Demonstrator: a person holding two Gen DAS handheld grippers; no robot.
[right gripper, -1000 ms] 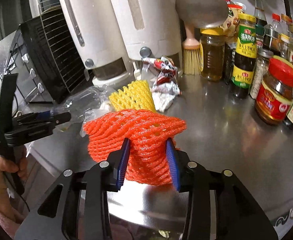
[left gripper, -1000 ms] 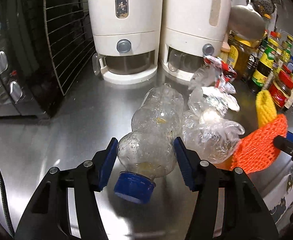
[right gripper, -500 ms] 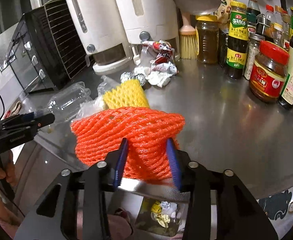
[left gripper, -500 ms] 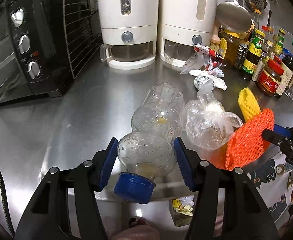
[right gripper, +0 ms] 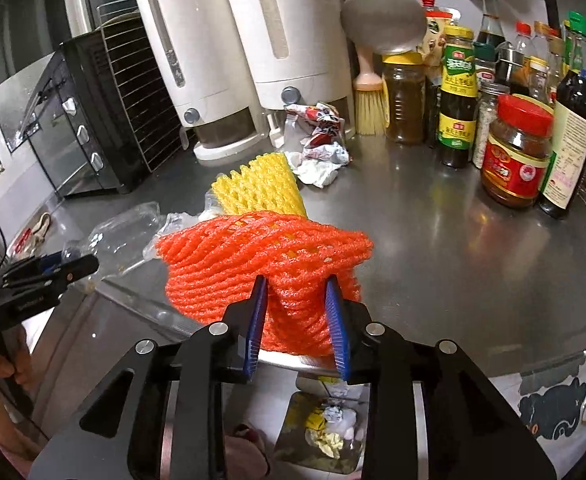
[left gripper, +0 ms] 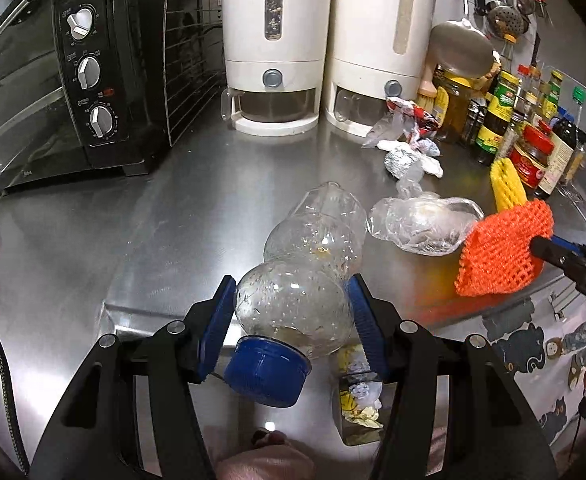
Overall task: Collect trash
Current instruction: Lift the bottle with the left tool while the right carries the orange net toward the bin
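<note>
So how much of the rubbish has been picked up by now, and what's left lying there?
Some crumpled scraps already lie in the bin below the counter edge. In hand: the left gripper clamps the clear plastic bottle, and the right gripper pinches the orange foam net. Left on the counter: the yellow foam net, a clear plastic bag, a foil ball and the crumpled wrappers.

- left gripper (left gripper: 291, 322): black frame, blue ribbed pads
- bottle (left gripper: 305, 280): clear plastic, blue cap
- right gripper (right gripper: 296, 322): black, blue pads
- foam net (right gripper: 265, 256): orange, diamond mesh
- second foam net (right gripper: 259, 190): yellow, same mesh
- plastic bag (left gripper: 421, 226): clear, crinkled
- wrapper (right gripper: 319, 120): red/white print
- counter (left gripper: 173, 220): brushed steel grey
- oven (left gripper: 69, 80): black, silver knobs
- two dispensers (left gripper: 277, 40): white, grey buttons
- jar (right gripper: 519, 152): red lid, red label
</note>
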